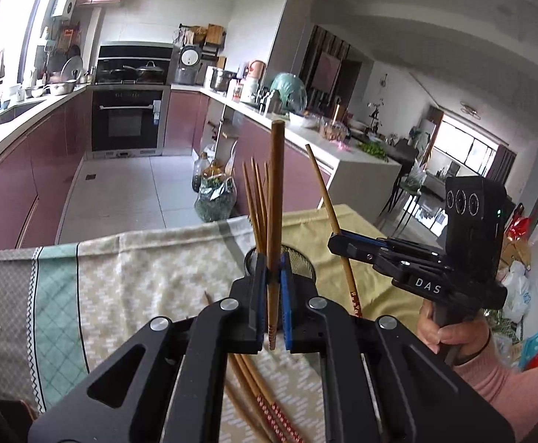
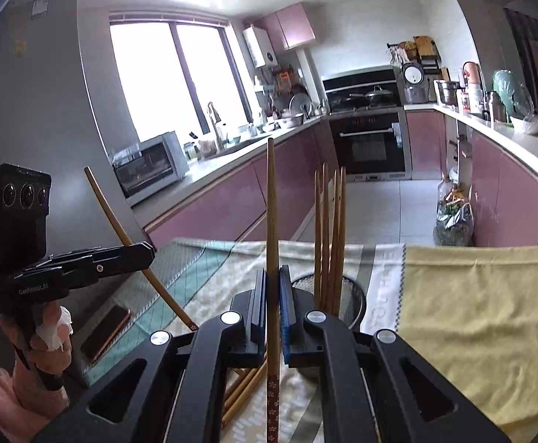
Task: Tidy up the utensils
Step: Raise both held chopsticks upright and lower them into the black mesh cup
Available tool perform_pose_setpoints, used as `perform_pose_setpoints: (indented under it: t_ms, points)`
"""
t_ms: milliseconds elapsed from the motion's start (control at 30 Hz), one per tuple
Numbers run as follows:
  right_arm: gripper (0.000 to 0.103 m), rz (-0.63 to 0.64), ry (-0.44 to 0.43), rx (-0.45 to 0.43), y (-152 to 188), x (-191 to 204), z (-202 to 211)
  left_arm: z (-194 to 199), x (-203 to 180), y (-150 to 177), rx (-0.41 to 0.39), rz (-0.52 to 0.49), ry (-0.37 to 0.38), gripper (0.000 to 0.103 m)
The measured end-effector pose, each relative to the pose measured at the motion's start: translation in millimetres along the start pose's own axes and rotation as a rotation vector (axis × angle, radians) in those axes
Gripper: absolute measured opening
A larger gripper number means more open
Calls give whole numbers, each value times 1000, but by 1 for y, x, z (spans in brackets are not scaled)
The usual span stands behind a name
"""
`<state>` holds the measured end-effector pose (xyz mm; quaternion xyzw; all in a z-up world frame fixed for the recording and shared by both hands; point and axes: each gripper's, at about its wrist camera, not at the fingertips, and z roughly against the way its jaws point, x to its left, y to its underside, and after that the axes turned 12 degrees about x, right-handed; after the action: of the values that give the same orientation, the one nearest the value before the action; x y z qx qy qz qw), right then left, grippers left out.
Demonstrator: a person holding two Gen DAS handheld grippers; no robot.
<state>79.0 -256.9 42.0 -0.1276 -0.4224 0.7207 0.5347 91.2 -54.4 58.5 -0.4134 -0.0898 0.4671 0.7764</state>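
While both grippers hung above table, left gripper was clamped tight on one chopstick, upright at frame centre. Right gripper likewise pinched one chopstick, upright, centre frame. Mesh holder, just right of centre, held four chopsticks standing. About three loose chopsticks lay on patterned cloth, lower centre. One phone at lower left.
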Motion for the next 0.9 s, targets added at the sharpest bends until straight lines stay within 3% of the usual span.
perform_pose_setpoints:
  t_ms: [267,433,733,900]
  points:
    - [6,-19,40,-91,-32,-17,-4,1,-10,-41,-61,6,8,7]
    - [6,-18,68,-127,-45,-22,-12,-6,-19,-57,-81,-1,-25,7]
    - [6,4,104,-165,-52,-22,-37,-49,-24,-62,18,-15,-84,7]
    - [6,12,125,-128,-45,-23,-54,-72,-21,-54,87,-23,-93,7]
